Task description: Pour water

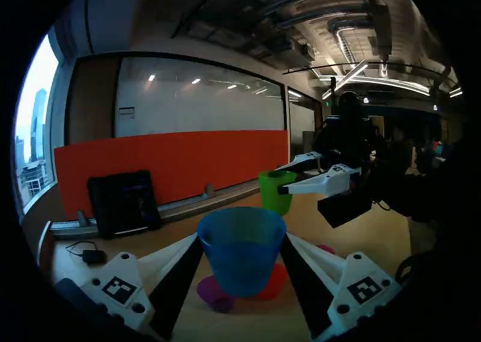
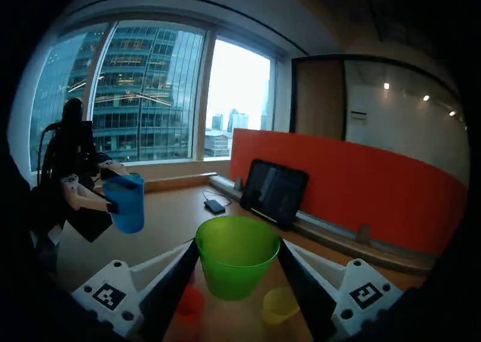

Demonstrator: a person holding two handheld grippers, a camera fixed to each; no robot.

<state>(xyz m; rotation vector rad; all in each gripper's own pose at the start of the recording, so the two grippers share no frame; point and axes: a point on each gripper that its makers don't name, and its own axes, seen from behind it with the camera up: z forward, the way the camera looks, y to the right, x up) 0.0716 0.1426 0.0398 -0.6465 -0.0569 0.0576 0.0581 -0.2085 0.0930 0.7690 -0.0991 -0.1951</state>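
In the left gripper view my left gripper (image 1: 242, 255) is shut on a blue cup (image 1: 242, 250), held upright above the wooden table (image 1: 361, 234). Farther right, the right gripper (image 1: 288, 177) holds a green cup (image 1: 276, 191). In the right gripper view my right gripper (image 2: 236, 255) is shut on the green cup (image 2: 235, 255), upright. At the left of that view the left gripper (image 2: 107, 192) carries the blue cup (image 2: 125, 202). I cannot see water in either cup.
Small cups stand on the table below: purple (image 1: 214, 294) and red (image 1: 273, 282), pink (image 1: 326, 249); red (image 2: 190, 301) and yellow (image 2: 279, 305). A dark tablet (image 2: 273, 192) leans against an orange partition (image 2: 373, 186). A charger (image 2: 214, 207) lies near it. Windows (image 2: 144, 89) lie beyond.
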